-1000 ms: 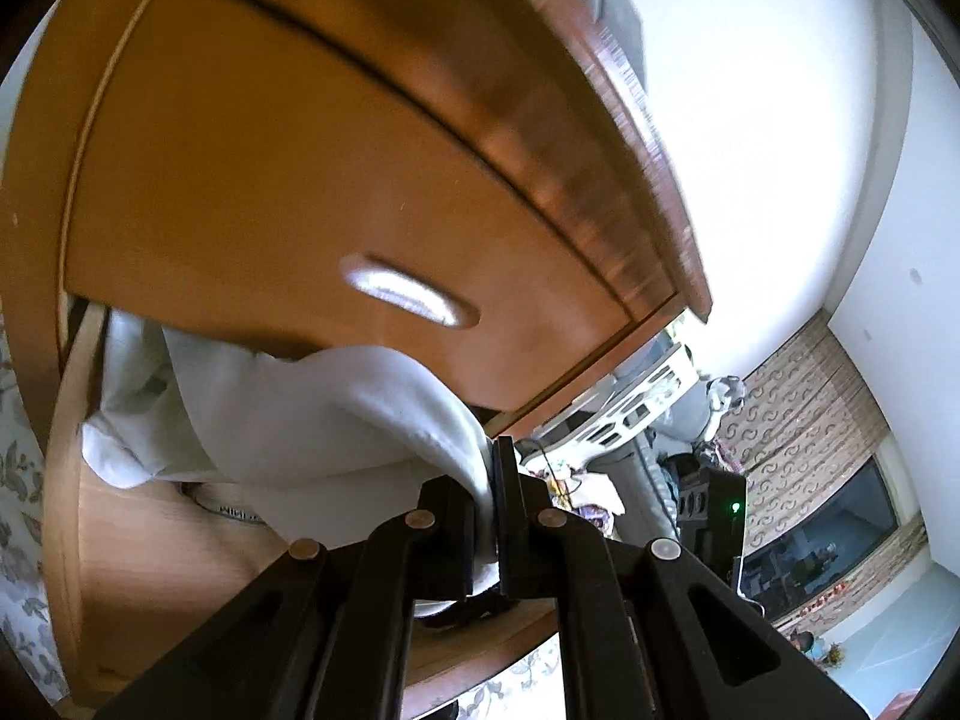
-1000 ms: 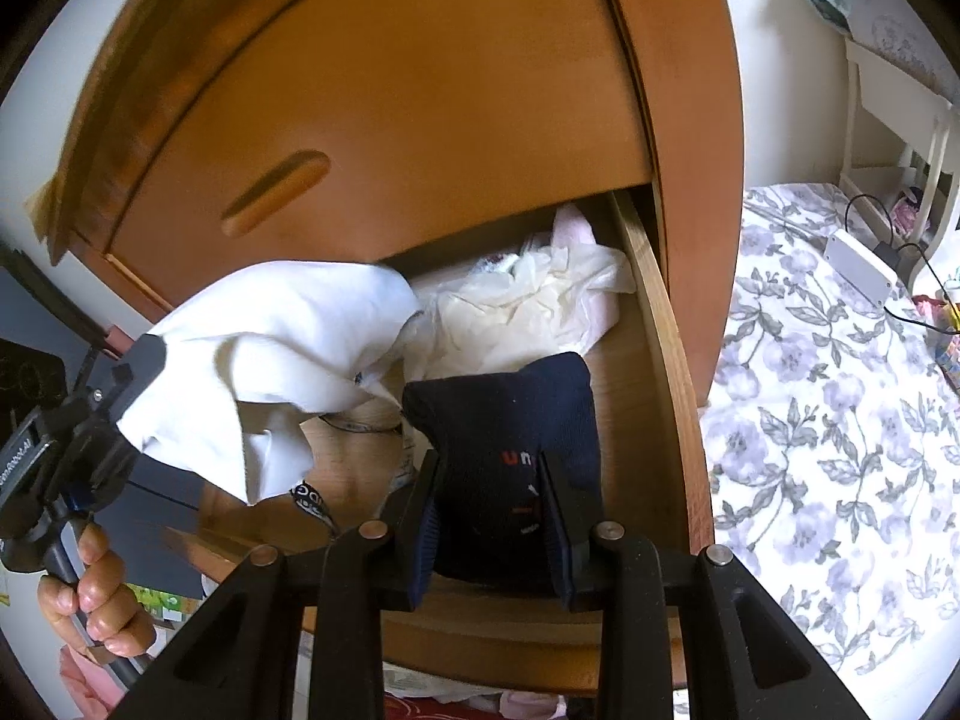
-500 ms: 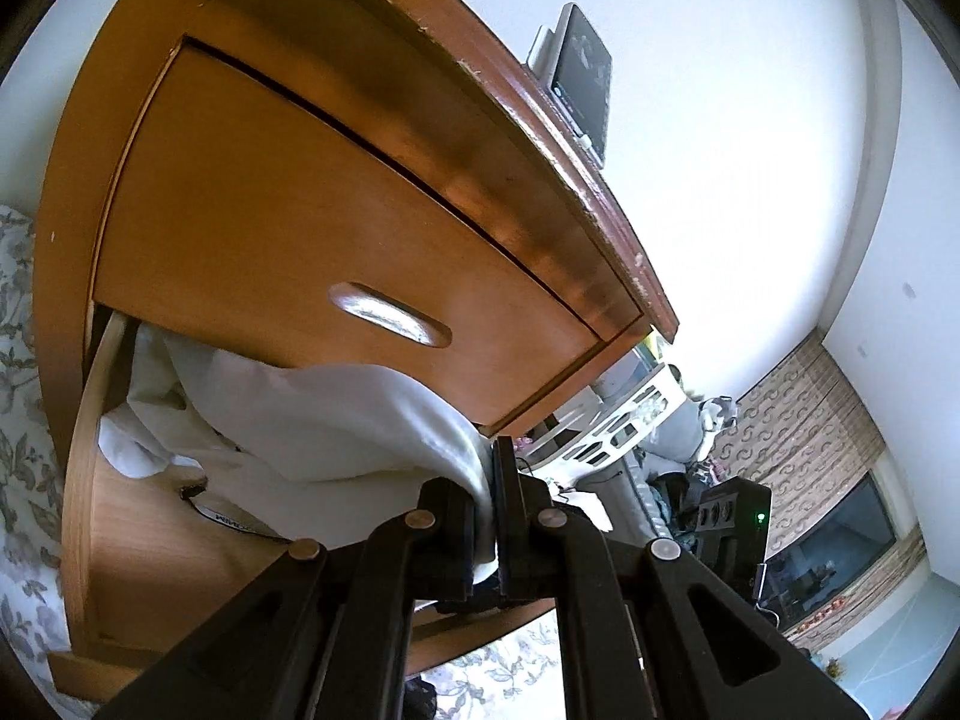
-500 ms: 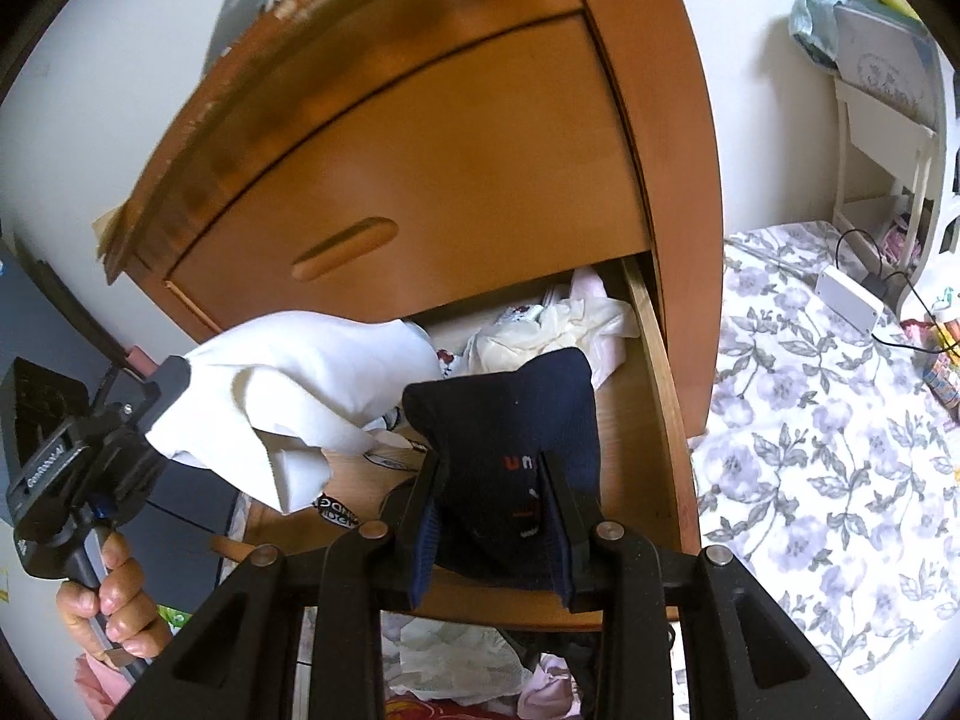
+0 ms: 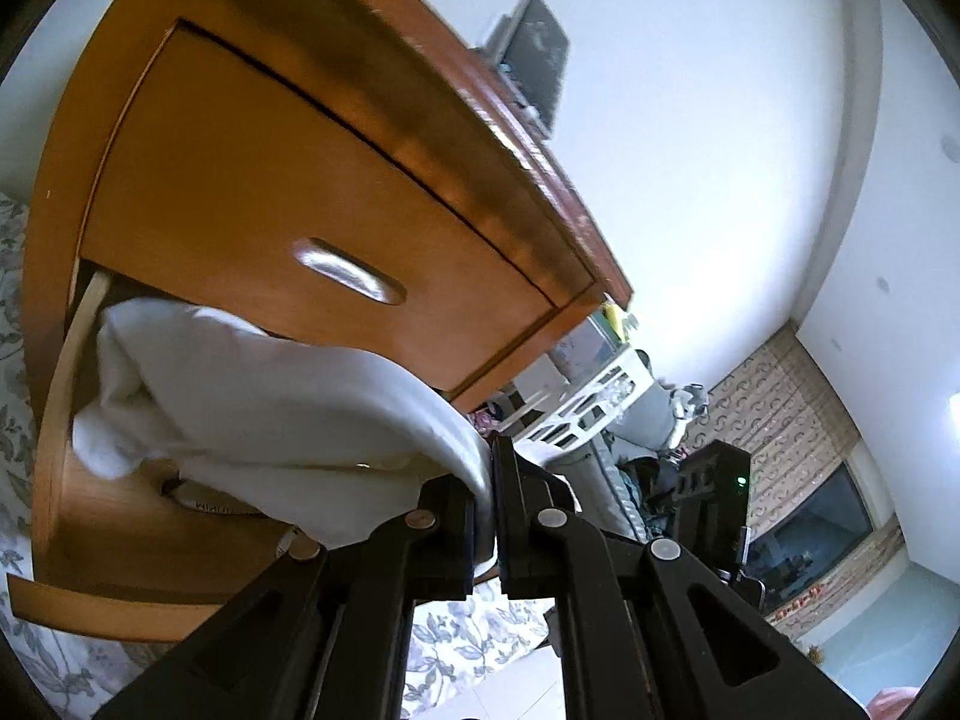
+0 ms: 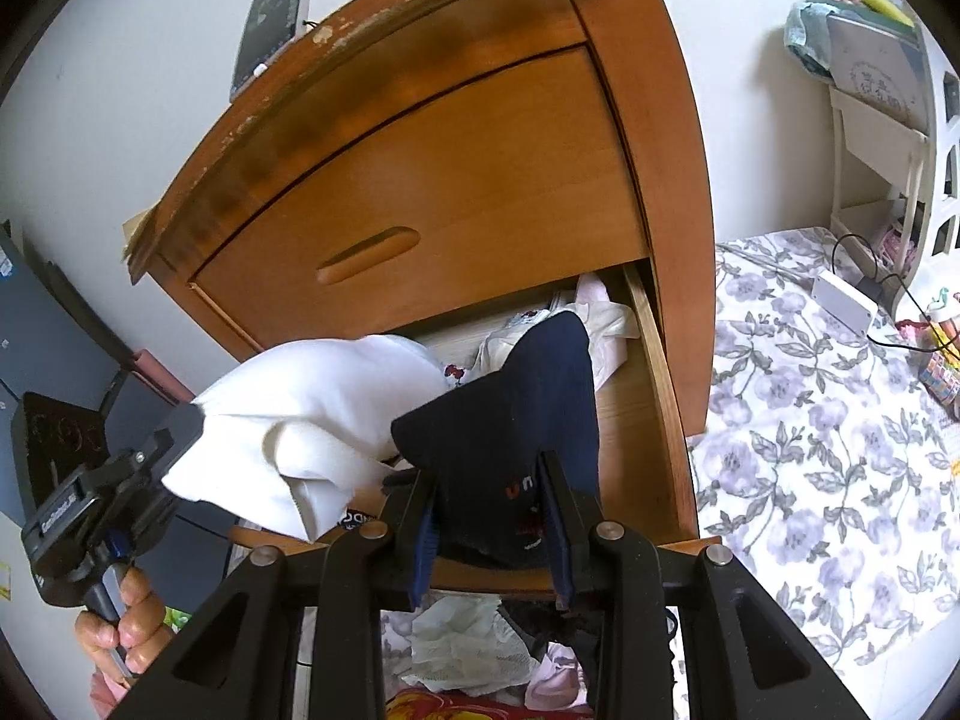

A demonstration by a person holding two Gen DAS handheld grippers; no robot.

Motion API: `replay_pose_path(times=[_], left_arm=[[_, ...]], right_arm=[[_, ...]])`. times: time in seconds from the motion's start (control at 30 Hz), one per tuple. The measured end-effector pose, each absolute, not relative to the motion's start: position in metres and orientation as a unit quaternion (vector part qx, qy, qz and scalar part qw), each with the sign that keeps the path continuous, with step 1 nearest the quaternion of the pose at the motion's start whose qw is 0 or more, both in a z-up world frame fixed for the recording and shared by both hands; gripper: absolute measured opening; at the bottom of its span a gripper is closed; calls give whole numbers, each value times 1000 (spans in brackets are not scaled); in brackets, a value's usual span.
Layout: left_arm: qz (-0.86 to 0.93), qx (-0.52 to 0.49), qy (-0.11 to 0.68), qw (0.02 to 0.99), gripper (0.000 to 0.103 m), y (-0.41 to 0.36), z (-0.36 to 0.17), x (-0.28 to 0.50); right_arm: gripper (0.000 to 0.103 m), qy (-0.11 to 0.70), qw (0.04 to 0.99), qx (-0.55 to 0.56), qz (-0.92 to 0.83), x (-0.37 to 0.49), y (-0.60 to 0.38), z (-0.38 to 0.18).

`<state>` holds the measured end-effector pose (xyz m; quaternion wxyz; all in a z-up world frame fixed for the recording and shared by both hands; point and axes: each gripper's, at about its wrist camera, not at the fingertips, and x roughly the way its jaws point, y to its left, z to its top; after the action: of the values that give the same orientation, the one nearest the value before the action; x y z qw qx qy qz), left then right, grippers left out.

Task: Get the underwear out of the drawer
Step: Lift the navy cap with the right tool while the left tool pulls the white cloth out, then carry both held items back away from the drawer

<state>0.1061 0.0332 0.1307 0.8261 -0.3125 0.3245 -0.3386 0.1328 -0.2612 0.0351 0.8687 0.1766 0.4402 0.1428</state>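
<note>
Drawer floor point(image 6: 624, 420): mostly hidden under clothes.
Navy garment's lettering point(image 6: 519, 489): cut short by a finger.
Person's hand point(image 6: 123, 612): cropped at frame edge.
Dresser top point(image 5: 336, 48): blurred.

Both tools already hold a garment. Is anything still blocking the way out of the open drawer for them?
Nothing visible blocks them. The left tool holds the white garment and the right tool the navy garment, both lifted above the open drawer, with the upper drawer front behind them.
</note>
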Motion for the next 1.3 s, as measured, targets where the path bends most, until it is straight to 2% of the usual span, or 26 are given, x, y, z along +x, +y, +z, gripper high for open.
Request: replay_pose_path(times=[0.7,0.93,1.3], left_arm=[[-298,-311,236,871,5,63,204,96],[-298,-292,167,893,5,69,257,70],[-302,-244,28,921,5,80,337,-29]], right_arm=[[28,406,881,194,146,118,-268,61],[28,371,897,191,147,102,-271,88],[28,324,915,189,150,63,-279,129]])
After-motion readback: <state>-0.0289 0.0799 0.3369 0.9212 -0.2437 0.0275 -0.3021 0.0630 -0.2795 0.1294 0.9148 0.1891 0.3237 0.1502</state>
